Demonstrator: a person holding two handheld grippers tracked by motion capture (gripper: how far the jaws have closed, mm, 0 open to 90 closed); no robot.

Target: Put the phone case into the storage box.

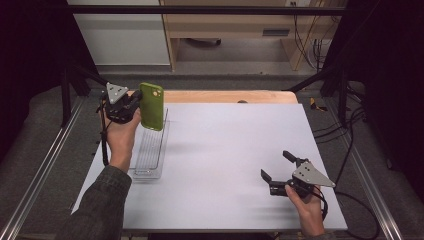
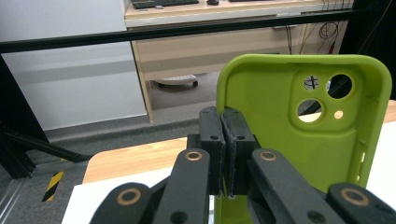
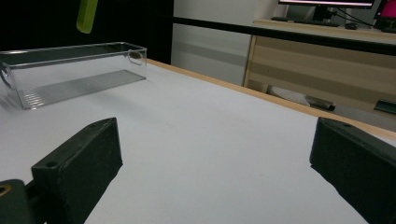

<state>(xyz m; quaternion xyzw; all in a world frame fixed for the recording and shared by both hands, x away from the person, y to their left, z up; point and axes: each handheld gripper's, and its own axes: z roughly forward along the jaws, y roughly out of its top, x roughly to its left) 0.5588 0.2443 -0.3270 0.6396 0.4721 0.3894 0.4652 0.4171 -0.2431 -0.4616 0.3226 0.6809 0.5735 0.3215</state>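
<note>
While the left claw is clenched on the lime-green soft-plastic phone case by its side rim, held above the clear plastic tray, the case looks light, bendy and best pinched there, and the right claw sits released.

Beyond the table's far wooden edge lies a grey floor, with a light wooden desk standing against it and a white panel to its left. A black horizontal bar crosses the top. Cables hang at the desk's right side; both flanks are dark.
</note>
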